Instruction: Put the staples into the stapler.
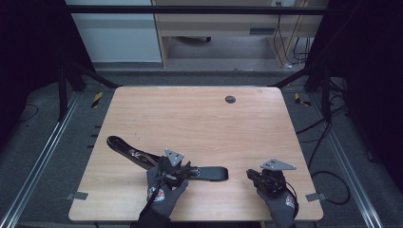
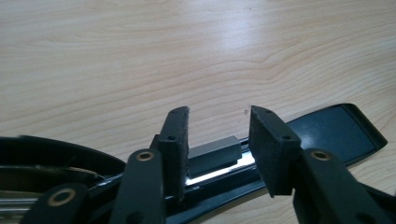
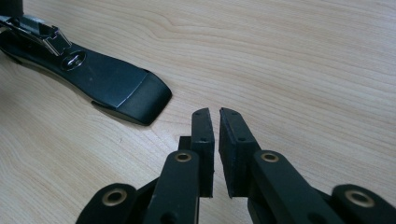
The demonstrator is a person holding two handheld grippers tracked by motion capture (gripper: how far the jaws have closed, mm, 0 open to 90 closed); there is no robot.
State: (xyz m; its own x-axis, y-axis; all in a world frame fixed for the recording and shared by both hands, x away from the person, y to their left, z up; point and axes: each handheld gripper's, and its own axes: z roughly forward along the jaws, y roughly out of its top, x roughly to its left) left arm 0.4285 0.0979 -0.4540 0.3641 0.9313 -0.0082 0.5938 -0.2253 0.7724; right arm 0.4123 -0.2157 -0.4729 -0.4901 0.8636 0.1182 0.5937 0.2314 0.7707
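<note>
A long black stapler-like tool (image 1: 211, 174) lies opened flat across the near left of the wooden table (image 1: 199, 118). My left gripper (image 1: 186, 170) sits over its middle. In the left gripper view its jaws (image 2: 219, 133) straddle a small dark block (image 2: 215, 156) on the tool's chrome rail. The left pad touches the block, and a thin gap shows at the right pad. The tool's flat black end (image 2: 336, 130) lies beyond. My right gripper (image 1: 249, 174) rests low over bare wood to the right, its pads nearly together with nothing between them (image 3: 216, 119). The tool's end (image 3: 126, 88) lies ahead of it.
A dark round grommet (image 1: 230, 99) sits in the far middle of the table. Metal rails (image 1: 43, 152) and cables (image 1: 328, 142) run along the floor on both sides. Gloved hands come in from the near edge.
</note>
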